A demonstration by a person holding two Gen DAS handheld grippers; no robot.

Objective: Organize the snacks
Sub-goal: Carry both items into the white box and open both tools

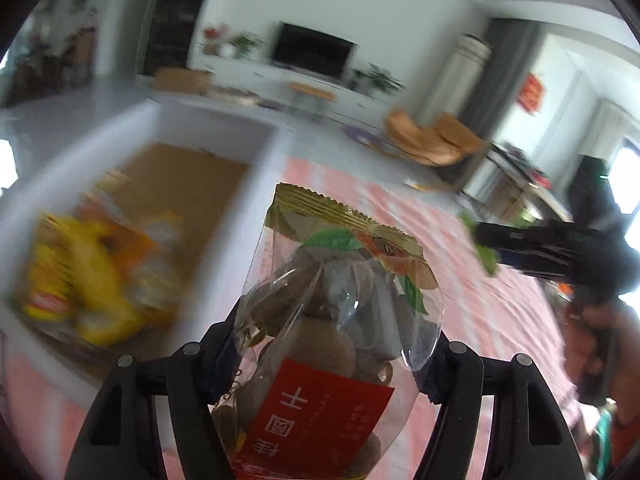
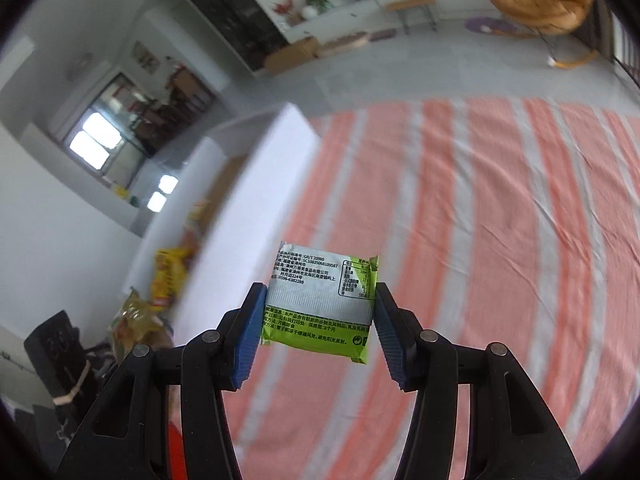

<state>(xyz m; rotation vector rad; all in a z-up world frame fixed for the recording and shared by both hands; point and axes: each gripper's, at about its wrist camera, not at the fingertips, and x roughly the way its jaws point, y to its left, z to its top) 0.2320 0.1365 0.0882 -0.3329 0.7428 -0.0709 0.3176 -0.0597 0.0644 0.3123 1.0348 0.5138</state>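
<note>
Two snacks are being carried at this moment, one per gripper, so the sorting looks roughly midway, judging by what's already in the box.

The left gripper (image 1: 336, 364) is clamped on a clear bag of dried longan (image 1: 332, 300) with a red label and a gold crimped top; the bag sticks up from the jaws toward 12 o'clock. The right gripper (image 2: 320, 320) is closed on a small green-and-silver packet (image 2: 320, 300), pinched at both side edges and held above the striped cloth (image 2: 460, 220).

A white-walled box (image 1: 260, 168) with a cardboard floor is seen at about 10 o'clock in the left wrist view. Some yellow and orange packets (image 1: 80, 280) are already lying inside it, but they're heavily blurred, so an exact count can't be given; at least two or three seem to be there. In the right wrist view the same box (image 2: 256, 208) sits at about 10 o'clock from the green packet.

What's left, as a guess: both held snacks still need to be dropped into the box. No other loose snacks can be made out on the visible part of the striped cloth.

Count: two grippers, two held snacks, one box, an uncertain pile inside it.
</note>
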